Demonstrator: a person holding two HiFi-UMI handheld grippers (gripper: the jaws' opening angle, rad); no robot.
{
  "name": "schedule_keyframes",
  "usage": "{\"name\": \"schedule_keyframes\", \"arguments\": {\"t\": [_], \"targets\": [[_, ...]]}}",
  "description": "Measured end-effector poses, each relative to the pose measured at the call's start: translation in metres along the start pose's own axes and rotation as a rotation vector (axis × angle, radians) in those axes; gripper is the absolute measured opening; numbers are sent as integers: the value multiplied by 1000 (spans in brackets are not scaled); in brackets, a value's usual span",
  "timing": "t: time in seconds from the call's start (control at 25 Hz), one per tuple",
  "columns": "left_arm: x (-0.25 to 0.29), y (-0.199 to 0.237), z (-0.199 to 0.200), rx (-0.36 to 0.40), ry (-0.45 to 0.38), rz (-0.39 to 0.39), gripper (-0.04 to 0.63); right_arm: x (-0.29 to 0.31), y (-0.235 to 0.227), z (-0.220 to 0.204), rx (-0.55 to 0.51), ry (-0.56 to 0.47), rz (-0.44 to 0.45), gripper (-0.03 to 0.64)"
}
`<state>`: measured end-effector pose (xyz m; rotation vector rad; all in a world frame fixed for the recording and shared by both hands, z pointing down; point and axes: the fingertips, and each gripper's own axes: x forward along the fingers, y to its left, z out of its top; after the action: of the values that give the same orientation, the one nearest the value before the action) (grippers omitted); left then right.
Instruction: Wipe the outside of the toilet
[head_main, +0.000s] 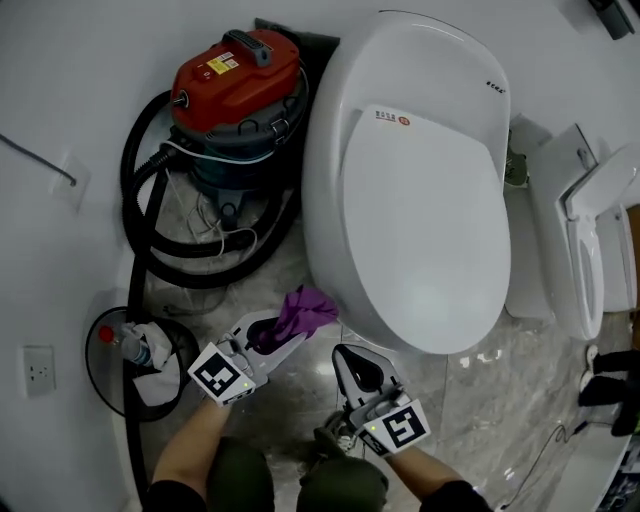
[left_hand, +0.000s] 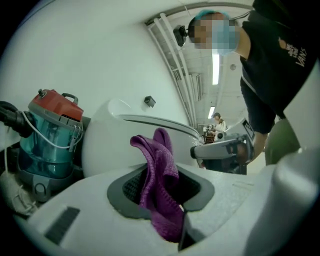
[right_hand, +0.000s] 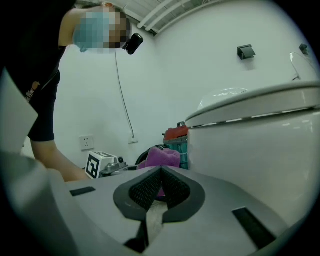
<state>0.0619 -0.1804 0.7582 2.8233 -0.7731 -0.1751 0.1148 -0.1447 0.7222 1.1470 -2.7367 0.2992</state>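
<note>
At lower centre, the left gripper (head_main: 283, 333) has its jaws clamped on a purple cloth (head_main: 306, 309), just beside the white toilet (head_main: 420, 200) that fills mid-frame. To its right, the right gripper (head_main: 351, 357) is closed and empty. A red vacuum (head_main: 235, 85) sits at upper left.

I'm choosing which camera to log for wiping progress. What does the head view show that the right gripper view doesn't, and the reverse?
Only the head view: the toilet lid from above, a waste bin by the wall, and a second toilet at the right. Only the right gripper view: the toilet bowl side-on under its lid, and the person's black shirt. Both: the purple cloth held in the left gripper, and the red vacuum.
</note>
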Motion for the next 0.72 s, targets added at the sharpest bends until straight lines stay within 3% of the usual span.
{"name": "schedule_keyframes", "arguments": {"t": [0.16, 0.36, 0.56, 0.72], "targets": [[9, -6, 2, 24, -11, -85, 112, -3, -3, -17, -36, 17, 5, 0], [18, -8, 11, 33, -22, -119, 112, -8, -1, -12, -47, 35, -7, 0], [30, 7, 18, 38, -85, -58, 112, -9, 12, 2, -46, 44, 14, 0], [34, 31, 22, 25, -94, 5, 112, -10, 29, 3, -93, 112, 67, 0]]}}
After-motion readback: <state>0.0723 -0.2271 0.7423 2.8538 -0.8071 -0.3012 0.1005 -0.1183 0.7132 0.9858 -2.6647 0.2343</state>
